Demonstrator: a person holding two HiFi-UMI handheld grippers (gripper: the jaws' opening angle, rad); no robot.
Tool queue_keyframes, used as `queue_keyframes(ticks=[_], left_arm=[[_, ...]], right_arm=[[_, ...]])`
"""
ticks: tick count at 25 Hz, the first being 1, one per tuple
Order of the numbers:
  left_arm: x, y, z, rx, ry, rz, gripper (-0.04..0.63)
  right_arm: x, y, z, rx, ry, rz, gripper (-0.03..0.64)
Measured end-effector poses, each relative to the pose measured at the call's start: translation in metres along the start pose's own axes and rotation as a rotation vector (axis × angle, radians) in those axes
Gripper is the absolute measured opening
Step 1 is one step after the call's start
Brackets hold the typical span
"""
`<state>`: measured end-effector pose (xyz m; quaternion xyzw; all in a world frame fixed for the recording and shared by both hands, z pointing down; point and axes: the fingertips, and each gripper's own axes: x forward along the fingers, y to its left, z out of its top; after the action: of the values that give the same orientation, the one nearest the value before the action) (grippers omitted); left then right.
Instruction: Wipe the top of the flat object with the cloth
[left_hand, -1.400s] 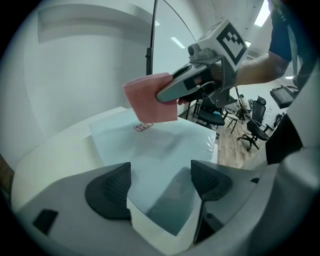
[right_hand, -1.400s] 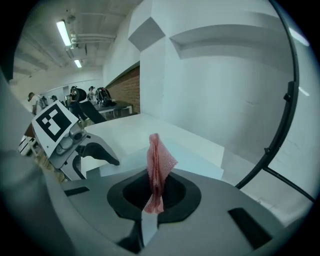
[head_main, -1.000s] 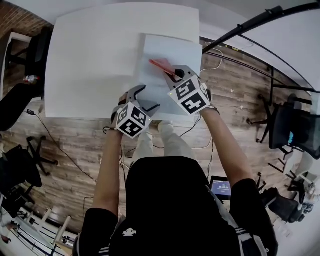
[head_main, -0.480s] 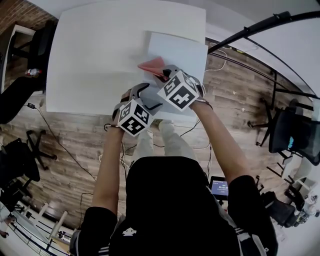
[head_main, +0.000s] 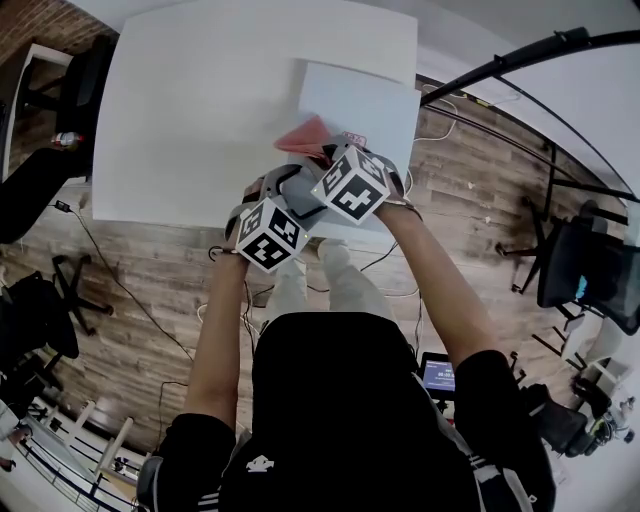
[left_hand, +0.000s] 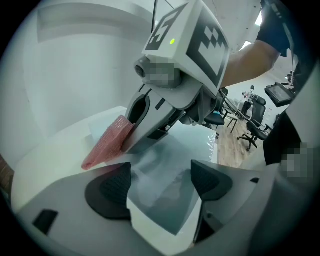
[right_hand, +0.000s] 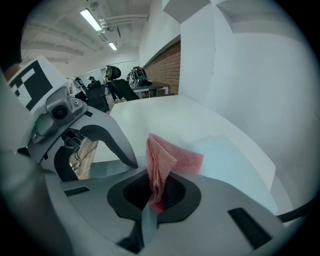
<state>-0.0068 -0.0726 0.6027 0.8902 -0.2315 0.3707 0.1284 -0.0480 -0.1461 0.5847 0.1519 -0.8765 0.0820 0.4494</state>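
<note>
The flat object (head_main: 362, 102) is a pale glassy sheet lying on the right part of the white table (head_main: 200, 110). My right gripper (head_main: 322, 152) is shut on a pink cloth (head_main: 304, 136), which hangs at the sheet's left edge. In the right gripper view the folded cloth (right_hand: 161, 160) sticks up from the shut jaws (right_hand: 157, 192), with the sheet (right_hand: 235, 165) beyond. My left gripper (left_hand: 160, 182) stands open over the sheet's near corner (left_hand: 165, 192), just below the right gripper (left_hand: 165, 107) and the cloth (left_hand: 106, 143).
The table's near edge (head_main: 160, 222) runs just in front of both grippers, with wood floor below it. Office chairs (head_main: 580, 265) stand at the right and a dark chair (head_main: 40, 190) at the left. A black pole (head_main: 500, 55) crosses the upper right.
My right gripper has carried the cloth leftward and nearer across the sheet, to its left edge. The left gripper has barely moved.
</note>
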Motion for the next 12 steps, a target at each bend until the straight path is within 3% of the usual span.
queue_keyframes(ticks=[12], left_arm=[[-0.002,0.0,-0.002,-0.002,0.0,-0.01,0.37]], right_arm=[[-0.011,-0.008,-0.017,0.028,0.018,-0.02,0.043]])
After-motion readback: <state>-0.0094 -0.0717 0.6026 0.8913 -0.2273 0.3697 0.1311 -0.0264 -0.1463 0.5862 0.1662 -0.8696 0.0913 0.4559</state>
